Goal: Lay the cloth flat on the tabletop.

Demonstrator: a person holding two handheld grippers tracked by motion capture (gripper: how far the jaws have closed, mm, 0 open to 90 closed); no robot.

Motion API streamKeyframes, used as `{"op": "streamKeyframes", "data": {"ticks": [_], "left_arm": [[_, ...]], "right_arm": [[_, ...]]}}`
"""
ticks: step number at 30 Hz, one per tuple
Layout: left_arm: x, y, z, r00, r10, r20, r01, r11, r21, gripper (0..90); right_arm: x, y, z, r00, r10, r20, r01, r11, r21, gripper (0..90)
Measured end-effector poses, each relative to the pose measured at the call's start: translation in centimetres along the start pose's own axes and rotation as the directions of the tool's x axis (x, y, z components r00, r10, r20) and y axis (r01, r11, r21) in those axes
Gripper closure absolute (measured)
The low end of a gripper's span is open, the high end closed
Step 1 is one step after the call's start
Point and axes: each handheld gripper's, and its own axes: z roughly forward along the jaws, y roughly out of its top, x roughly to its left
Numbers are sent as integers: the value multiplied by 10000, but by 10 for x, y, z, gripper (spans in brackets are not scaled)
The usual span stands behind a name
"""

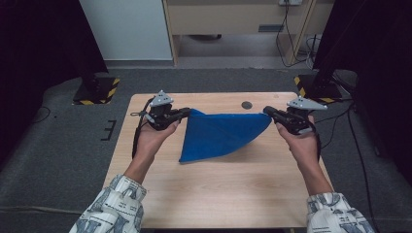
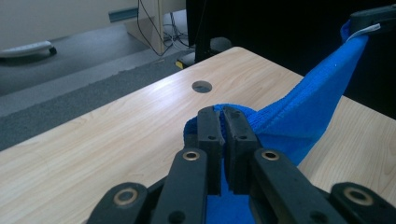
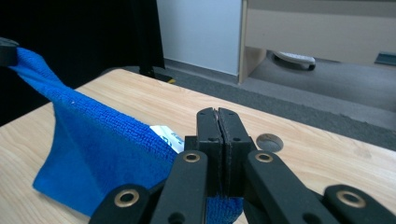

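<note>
Stretching across the upper middle of the high view, one blue cloth hangs between two grippers, its top edge pulled taut and running left to right — that is its long axis. From that edge the cloth tapers down to a corner that rests on the table, toward the lower left of the cloth.

The left gripper has its jaws closed tight on the cloth's upper left corner; in the left gripper view the black jaws meet with blue fabric pinched between them. The right gripper is likewise clamped on the upper right corner, and in the right gripper view the jaws press together over the cloth, with a small white tag showing just beside them.

The table has bare wood all along the bottom half of the high view and to either side of the cloth. A single round hole sits near the table's far edge, just above the taut edge. Grey carpet surrounds the table — two stands with yellow-and-black bases sit at the upper left and upper right.
</note>
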Motion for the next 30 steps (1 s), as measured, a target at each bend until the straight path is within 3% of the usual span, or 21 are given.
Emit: {"op": "streamKeyframes", "data": {"ticks": [10, 13, 24, 30], "left_arm": [[-14, 4, -21, 9990, 425, -148, -427, 9989, -184, 864], [-17, 3, -28, 9992, 384, -79, -387, 9987, -336, 864], [-42, 5, -63, 9976, 679, 125, -668, 9953, -697, 862], [-57, 7, -81, 9961, 870, 120, -861, 9944, -610, 862]], "right_arm": [[13, 6, -15, 9995, -307, -96, 305, 9992, -241, 888], [17, 7, -23, 9994, -286, -174, 278, 9987, -426, 888], [41, 12, -63, 9971, -653, -393, 616, 9943, -869, 888], [53, 17, -85, 9947, -882, -524, 826, 9914, -1016, 887]]}}
